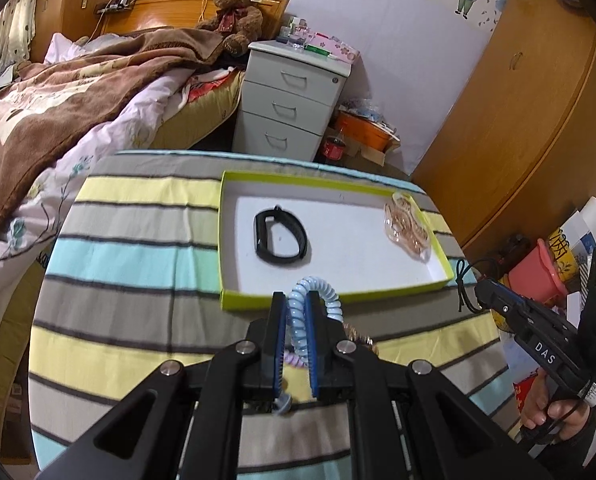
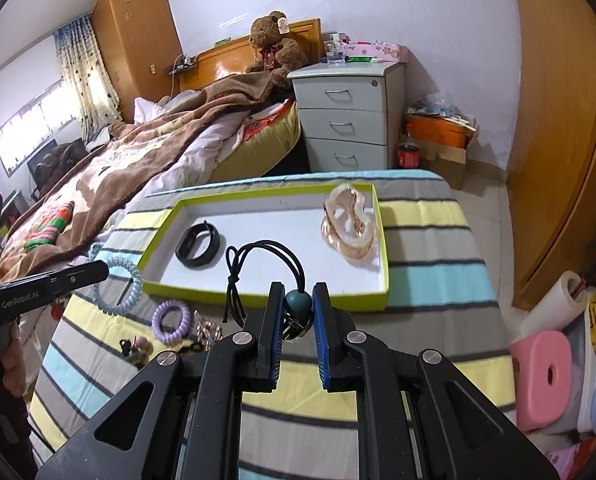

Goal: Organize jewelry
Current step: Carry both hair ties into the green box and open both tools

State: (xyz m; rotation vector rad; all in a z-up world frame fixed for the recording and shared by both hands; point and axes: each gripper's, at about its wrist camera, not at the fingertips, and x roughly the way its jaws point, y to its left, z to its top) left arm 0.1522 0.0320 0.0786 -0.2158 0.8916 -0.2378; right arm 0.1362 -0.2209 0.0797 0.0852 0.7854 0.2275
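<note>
In the left wrist view, the left gripper [image 1: 296, 304] is seen at lower centre, clamped tight on a pale blue spiral hair tie [image 1: 311, 292] whose loop arches over the right finger, in front of the near rim of a green-edged tray [image 1: 234, 300]. The tray is set on the striped table [image 1: 138, 256] and holds a black wristband [image 1: 280, 237] at centre and a rose-gold chain bracelet [image 1: 407, 226] in its right corner. At right, the right gripper [image 1: 479, 294] is seen, held by a hand [image 1: 545, 406]. In the right wrist view, the right gripper [image 2: 296, 300] is nearly closed on a dark green bead [image 2: 297, 303] of a black cord hair tie [image 2: 270, 258], whose loop rises at frame centre. A purple spiral hair tie [image 2: 172, 322] lies on the table at lower left.
</note>
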